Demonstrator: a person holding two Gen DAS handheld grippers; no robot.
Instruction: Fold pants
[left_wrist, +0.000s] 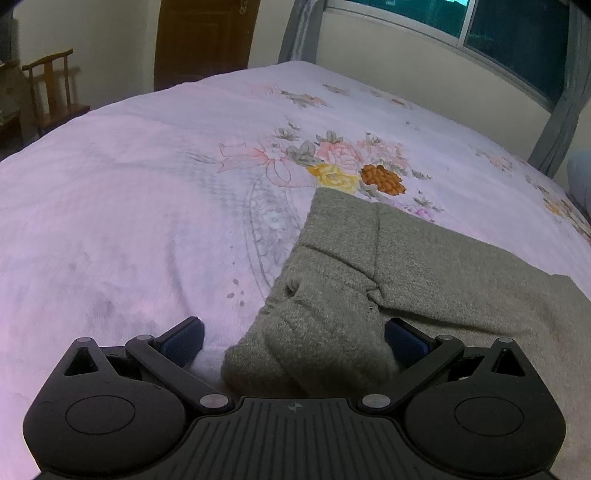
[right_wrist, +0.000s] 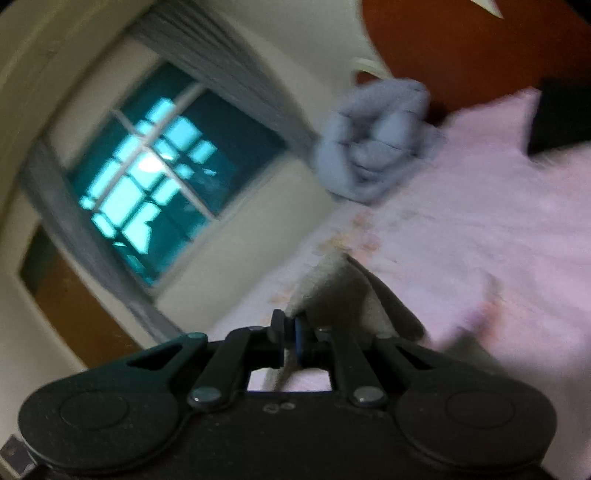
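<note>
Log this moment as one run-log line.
task: fold pants | left gripper: open around pants | right gripper: shut on pants, lifted | surface: bed

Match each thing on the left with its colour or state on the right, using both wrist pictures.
Things:
1. pants
2. left gripper
3. right gripper
4. chair

Descriptions:
A. wooden, beside the bed
B. fingers spread wide apart
C. grey-green knit, lying on the floral bedsheet
D. fingers closed on a fold of cloth

Pairs: 1-C, 2-B, 3-D, 4-A
</note>
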